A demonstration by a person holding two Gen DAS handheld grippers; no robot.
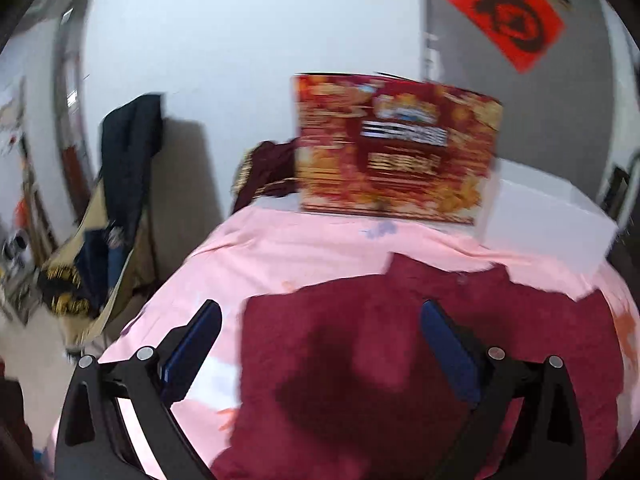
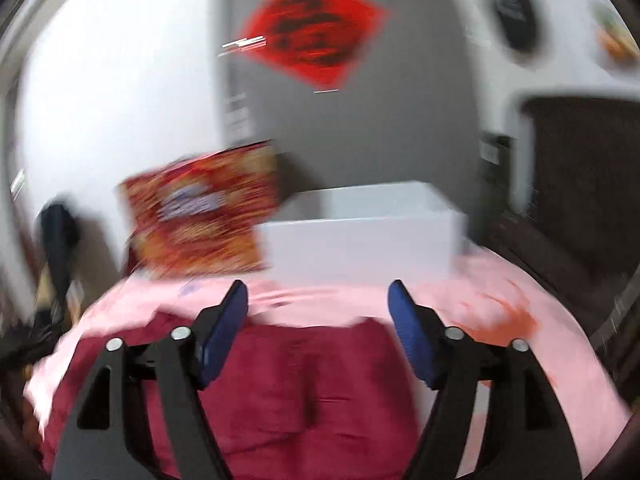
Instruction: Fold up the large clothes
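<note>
A dark red garment (image 1: 400, 360) lies folded flat on a pink cloth (image 1: 304, 248) that covers the table. My left gripper (image 1: 320, 312) hovers above the garment's left part, open, with nothing between its blue pads (image 1: 448, 344). The same garment (image 2: 312, 384) fills the lower middle of the right wrist view, which is blurred. Over its far edge hangs my right gripper (image 2: 318, 292), open and empty, the pink cloth (image 2: 520, 360) spreading out to its right.
A red and gold printed box (image 1: 396, 148) stands at the table's far edge beside a white box (image 1: 548, 216). Another dark garment (image 1: 272, 172) lies behind the printed box. Clothes (image 1: 120, 184) hang over a chair on the left. A red paper (image 1: 504, 12) hangs on the grey door.
</note>
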